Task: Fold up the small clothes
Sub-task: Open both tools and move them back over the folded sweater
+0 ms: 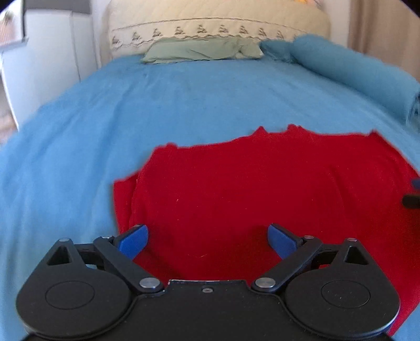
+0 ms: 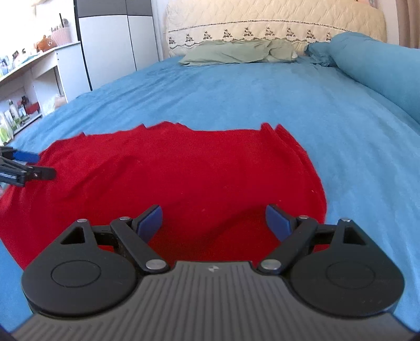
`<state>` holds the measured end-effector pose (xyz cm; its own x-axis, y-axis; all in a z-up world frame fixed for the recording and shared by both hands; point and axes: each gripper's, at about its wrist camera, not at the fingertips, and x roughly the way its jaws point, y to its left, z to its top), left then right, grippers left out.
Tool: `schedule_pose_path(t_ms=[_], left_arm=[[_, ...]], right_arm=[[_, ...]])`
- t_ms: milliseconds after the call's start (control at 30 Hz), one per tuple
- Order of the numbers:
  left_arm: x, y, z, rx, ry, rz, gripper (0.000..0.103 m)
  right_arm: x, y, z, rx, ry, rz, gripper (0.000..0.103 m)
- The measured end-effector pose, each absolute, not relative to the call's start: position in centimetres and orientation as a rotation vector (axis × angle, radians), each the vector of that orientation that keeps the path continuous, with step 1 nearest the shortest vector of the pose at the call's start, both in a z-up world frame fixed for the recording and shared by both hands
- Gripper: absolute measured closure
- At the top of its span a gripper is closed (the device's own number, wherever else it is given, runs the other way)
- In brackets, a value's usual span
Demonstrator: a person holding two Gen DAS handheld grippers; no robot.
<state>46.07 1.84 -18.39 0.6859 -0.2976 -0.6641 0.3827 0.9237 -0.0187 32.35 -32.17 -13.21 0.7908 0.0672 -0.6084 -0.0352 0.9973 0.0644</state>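
Note:
A red garment (image 1: 262, 183) lies spread flat on the blue bedspread (image 1: 157, 105), its near part under both grippers. It also shows in the right wrist view (image 2: 183, 170). My left gripper (image 1: 207, 240) is open and empty, its blue pads (image 1: 134, 241) just above the garment's near left part. My right gripper (image 2: 214, 221) is open and empty above the garment's near right part. The left gripper's fingers (image 2: 29, 165) show at the left edge of the right wrist view, over the garment's left side.
The blue bedspread (image 2: 262, 99) covers the whole bed. A green pillow (image 2: 236, 51) and a cream headboard (image 2: 275, 21) are at the far end. A rolled blue blanket (image 2: 380, 70) lies along the right. A white desk and shelves (image 2: 39, 68) stand left of the bed.

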Motion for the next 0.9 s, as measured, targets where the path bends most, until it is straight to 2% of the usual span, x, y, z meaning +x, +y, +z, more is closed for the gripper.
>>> schedule_pose_path(t_ms=[167, 300, 533, 700, 900], left_arm=[[44.8, 1.4, -17.3, 0.148, 0.725, -0.338, 0.003], [41.4, 1.1, -14.9, 0.069, 0.702, -0.359, 0.000], [36.4, -4.7, -13.3, 0.087, 0.724, -0.341, 0.000], [36.3, -6.9, -13.6, 0.050, 0.767, -0.361, 0.000], [38.3, -8.5, -12.8, -0.009, 0.783, -0.400, 0.000]], right_arm=[[32.3, -31.9, -12.9, 0.044, 0.664, 0.037, 0.002], [30.3, -31.8, -10.4, 0.121, 0.640, 0.045, 0.001], [23.5, -30.7, -8.1, 0.251, 0.710, -0.095, 0.001], [19.5, -30.8, -9.2, 0.308, 0.798, -0.151, 0.001], [18.4, -32.6, -11.3, 0.402, 0.772, -0.217, 0.002]])
